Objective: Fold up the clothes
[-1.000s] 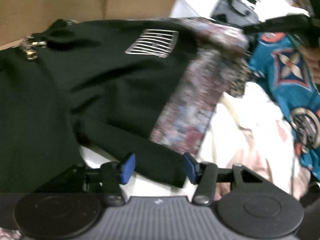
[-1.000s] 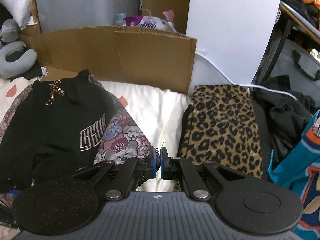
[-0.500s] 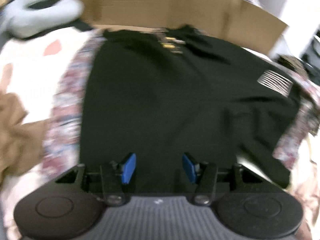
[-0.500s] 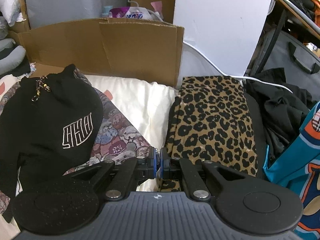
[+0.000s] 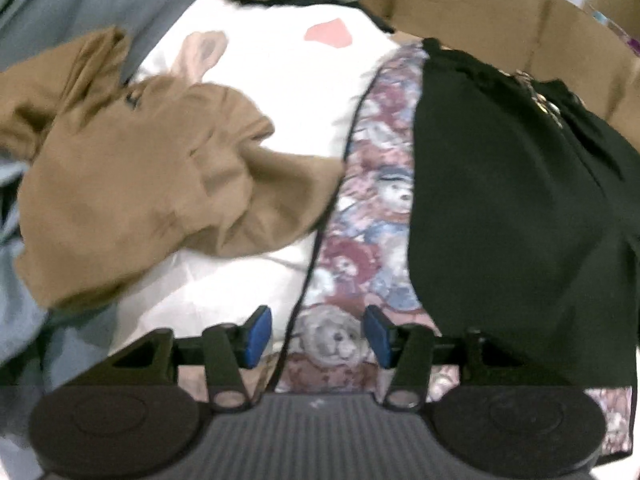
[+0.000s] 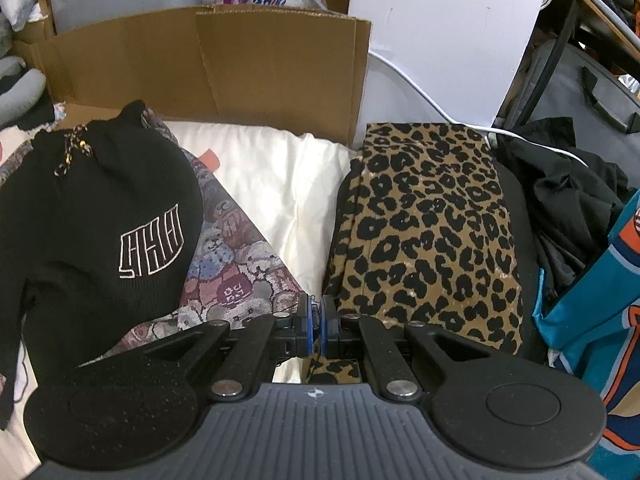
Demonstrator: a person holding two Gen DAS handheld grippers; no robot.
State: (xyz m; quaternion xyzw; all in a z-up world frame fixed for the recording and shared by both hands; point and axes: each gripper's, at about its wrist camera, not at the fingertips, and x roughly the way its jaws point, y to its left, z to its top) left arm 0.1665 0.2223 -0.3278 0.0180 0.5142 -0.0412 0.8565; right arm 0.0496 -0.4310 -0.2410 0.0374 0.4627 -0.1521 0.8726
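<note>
A black sweater (image 6: 100, 216) with a white outlined logo lies on a teddy-bear print fabric (image 6: 240, 276). My right gripper (image 6: 317, 328) is shut at that fabric's near corner, and frayed threads stick up between the pads. In the left wrist view my left gripper (image 5: 318, 336) is open just above the teddy-bear fabric (image 5: 372, 216). Its dark left edge runs between the blue pads (image 5: 258, 334). The black sweater (image 5: 520, 220) lies to the right of that gripper.
A crumpled tan garment (image 5: 140, 184) lies left on the white bedding (image 5: 280, 80). A folded leopard-print cloth (image 6: 432, 240) sits right of the white pillow (image 6: 280, 184). Cardboard (image 6: 240, 72) stands behind. Dark clothes (image 6: 560, 184) and a teal garment (image 6: 600, 300) lie at right.
My left gripper has swung left, from over the black sweater to the teddy-bear fabric's left edge, bringing the tan garment into view. The right gripper stays shut and has barely shifted.
</note>
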